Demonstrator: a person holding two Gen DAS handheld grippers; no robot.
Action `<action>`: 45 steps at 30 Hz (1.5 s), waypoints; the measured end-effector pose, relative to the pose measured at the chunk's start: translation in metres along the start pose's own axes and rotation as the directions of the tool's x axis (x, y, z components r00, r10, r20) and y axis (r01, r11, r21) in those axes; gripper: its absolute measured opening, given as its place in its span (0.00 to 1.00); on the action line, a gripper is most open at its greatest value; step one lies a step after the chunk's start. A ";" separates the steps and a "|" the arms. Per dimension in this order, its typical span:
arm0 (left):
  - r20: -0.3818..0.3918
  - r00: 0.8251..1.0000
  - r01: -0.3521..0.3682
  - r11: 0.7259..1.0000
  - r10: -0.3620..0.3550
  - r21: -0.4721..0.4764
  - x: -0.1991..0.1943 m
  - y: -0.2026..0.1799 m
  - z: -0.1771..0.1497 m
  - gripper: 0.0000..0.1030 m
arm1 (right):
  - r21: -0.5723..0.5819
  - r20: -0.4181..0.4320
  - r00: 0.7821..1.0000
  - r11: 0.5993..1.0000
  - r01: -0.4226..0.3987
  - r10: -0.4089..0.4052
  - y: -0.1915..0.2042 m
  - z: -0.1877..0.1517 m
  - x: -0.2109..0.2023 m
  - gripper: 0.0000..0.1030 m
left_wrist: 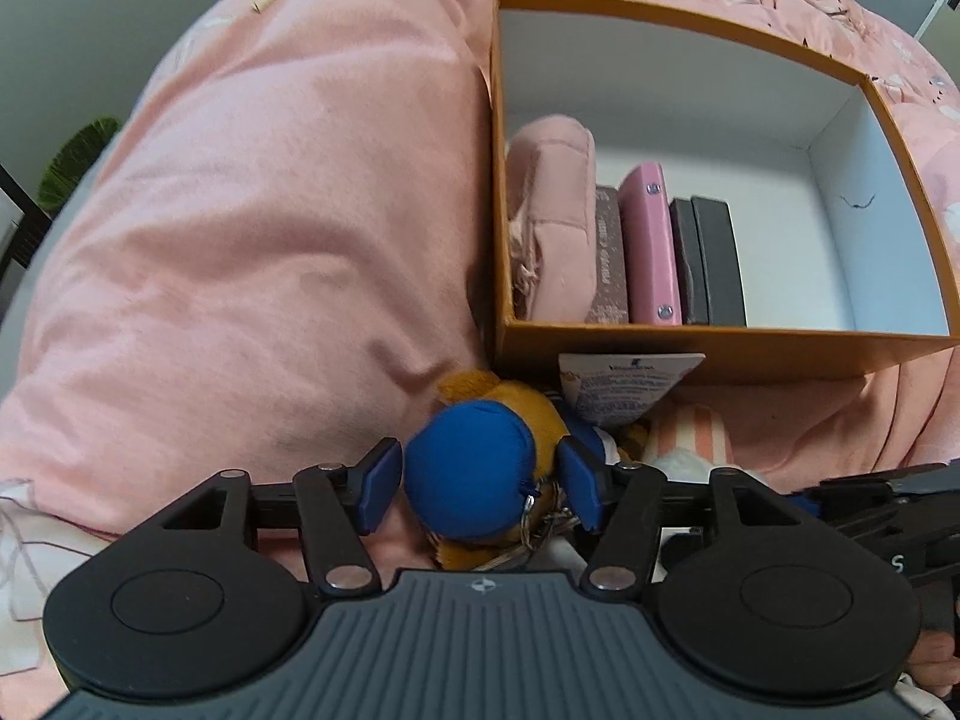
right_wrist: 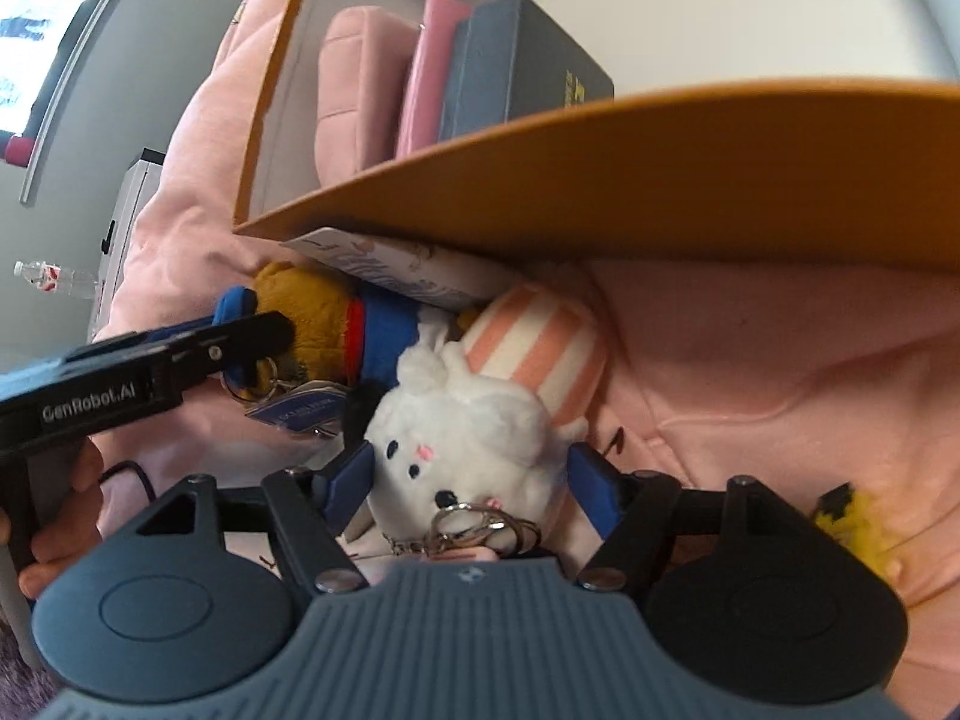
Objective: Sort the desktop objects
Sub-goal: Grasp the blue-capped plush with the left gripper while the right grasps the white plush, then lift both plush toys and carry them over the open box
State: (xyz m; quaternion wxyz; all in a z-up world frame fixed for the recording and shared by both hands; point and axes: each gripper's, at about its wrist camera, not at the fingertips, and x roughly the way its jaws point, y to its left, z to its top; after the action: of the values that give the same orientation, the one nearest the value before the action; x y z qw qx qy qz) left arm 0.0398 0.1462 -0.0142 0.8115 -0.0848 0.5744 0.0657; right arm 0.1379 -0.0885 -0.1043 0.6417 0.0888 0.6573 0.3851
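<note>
A brown plush bear keychain with a blue cap (left_wrist: 474, 468) lies on the pink bedding in front of the orange box (left_wrist: 720, 354). My left gripper (left_wrist: 480, 480) has its blue pads on both sides of the bear's capped head, closed on it. The bear also shows in the right wrist view (right_wrist: 318, 324) with the left gripper (right_wrist: 240, 348) on it. A white plush bunny keychain with an orange-striped body (right_wrist: 468, 450) lies beside the bear. My right gripper (right_wrist: 474, 486) has its pads pressed on both sides of the bunny's head.
The orange box (right_wrist: 600, 180) holds a pink pouch (left_wrist: 558, 216), a pink case (left_wrist: 648, 246) and dark boxes (left_wrist: 714, 264). A paper hang tag (left_wrist: 624, 390) leans against the box front. A yellow fuzzy item (right_wrist: 852, 522) lies on the pink quilt (left_wrist: 270, 210) at right.
</note>
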 end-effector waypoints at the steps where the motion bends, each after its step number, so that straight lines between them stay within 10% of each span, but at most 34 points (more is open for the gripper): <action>1: -0.006 1.000 0.005 1.000 -0.005 -0.005 0.002 0.000 0.000 0.65 | 0.003 0.000 1.000 1.000 0.000 0.000 0.000 0.000 0.002 0.73; 30: 0.149 0.988 -0.034 0.999 0.034 -0.005 -0.070 -0.018 0.006 0.53 | -0.206 0.128 0.989 0.977 -0.048 0.076 0.057 -0.028 -0.038 0.62; 45: 0.428 0.903 0.035 0.999 -0.030 -0.004 -0.156 -0.026 0.019 0.52 | -0.362 0.343 0.925 0.932 -0.029 0.162 0.085 -0.024 -0.122 0.62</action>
State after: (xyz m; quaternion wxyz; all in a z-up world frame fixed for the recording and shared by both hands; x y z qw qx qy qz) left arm 0.0107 0.1231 0.1403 0.9182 -0.0825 0.3806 0.0727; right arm 0.1034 -0.1144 0.0404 0.7386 0.0760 0.4414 0.5039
